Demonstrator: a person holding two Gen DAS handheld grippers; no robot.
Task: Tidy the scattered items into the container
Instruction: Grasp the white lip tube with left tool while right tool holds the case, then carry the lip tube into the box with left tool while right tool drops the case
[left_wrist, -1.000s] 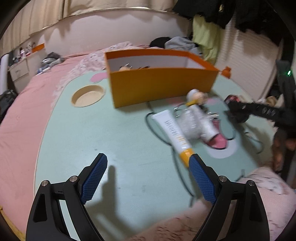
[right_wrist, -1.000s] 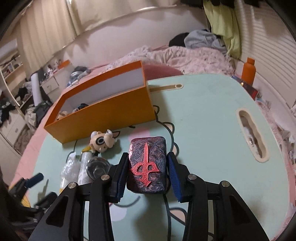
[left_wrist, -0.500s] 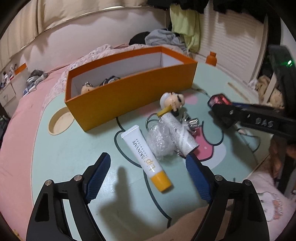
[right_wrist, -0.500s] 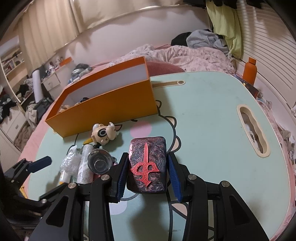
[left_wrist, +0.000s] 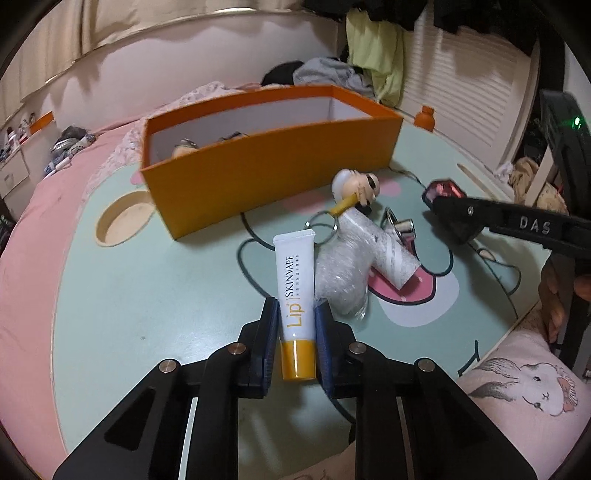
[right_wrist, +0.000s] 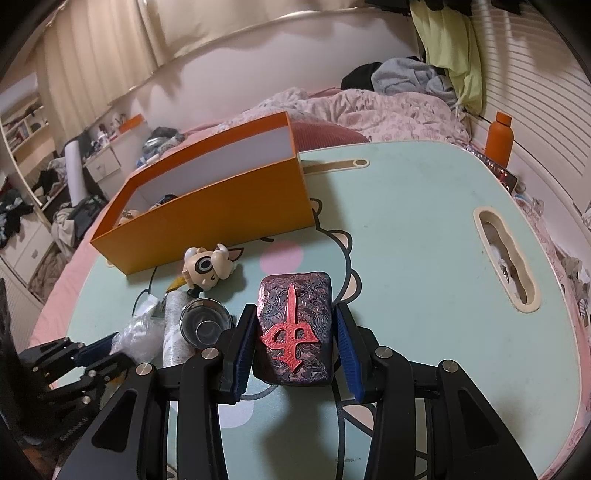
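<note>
On a pale green cartoon-print table (left_wrist: 147, 280), the left gripper (left_wrist: 296, 314) is closing its jaws on a white lip-balm tube (left_wrist: 296, 284) with an orange cap, the blue pads against its sides. The right gripper (right_wrist: 295, 325) pinches a dark box (right_wrist: 294, 326) bearing a red emblem, its pads pressed to both flanks. Just beyond lie a figurine keychain (left_wrist: 356, 186), a plastic-wrapped roll (left_wrist: 376, 251) and a small glass (right_wrist: 205, 323), near the open orange container (left_wrist: 266, 173), which already holds a few small items.
</note>
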